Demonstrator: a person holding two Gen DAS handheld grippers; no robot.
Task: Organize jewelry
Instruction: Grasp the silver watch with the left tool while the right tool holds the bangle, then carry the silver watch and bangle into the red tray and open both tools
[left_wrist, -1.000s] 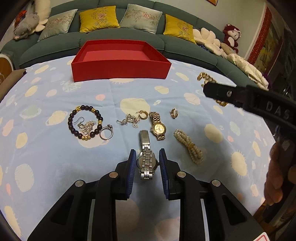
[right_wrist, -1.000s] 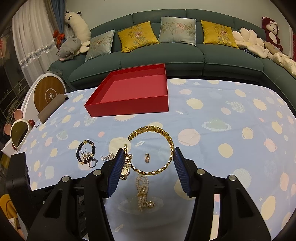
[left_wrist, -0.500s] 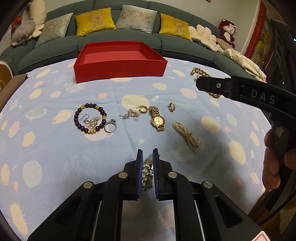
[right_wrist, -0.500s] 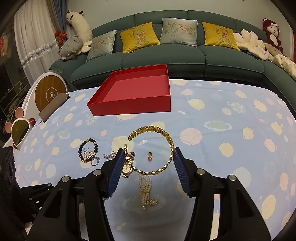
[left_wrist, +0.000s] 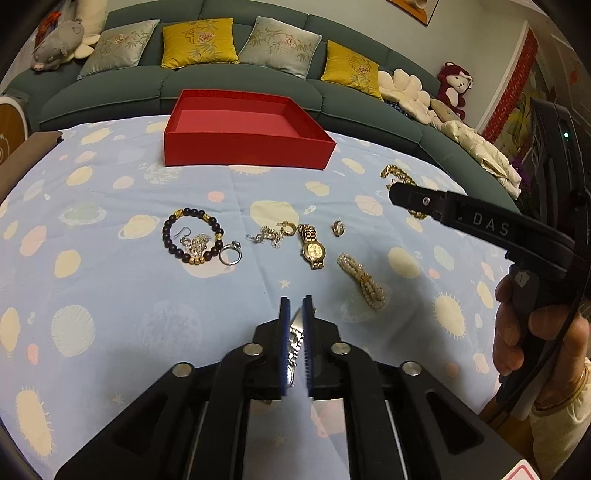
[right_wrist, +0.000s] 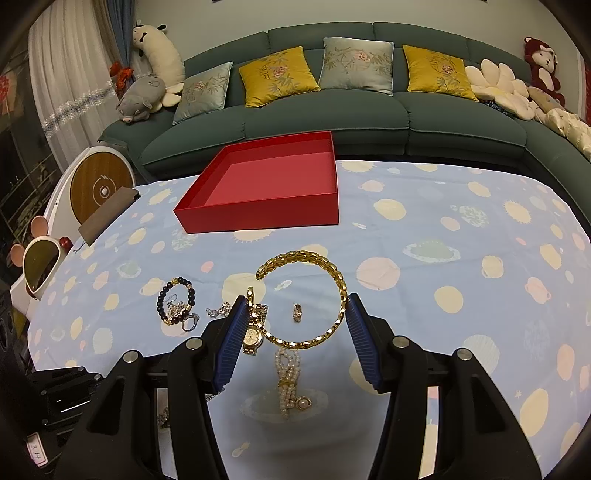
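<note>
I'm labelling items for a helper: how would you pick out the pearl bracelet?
Start at the red open box on the blue planet-print tablecloth. In the jewelry row nearer the camera, the white pearl multi-strand bracelet lies rightmost, beside the gold wristwatch; only it has pearls.

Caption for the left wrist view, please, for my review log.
Left gripper shut on a silver watch, above the tablecloth, with other jewelry and the red box ahead.
</note>
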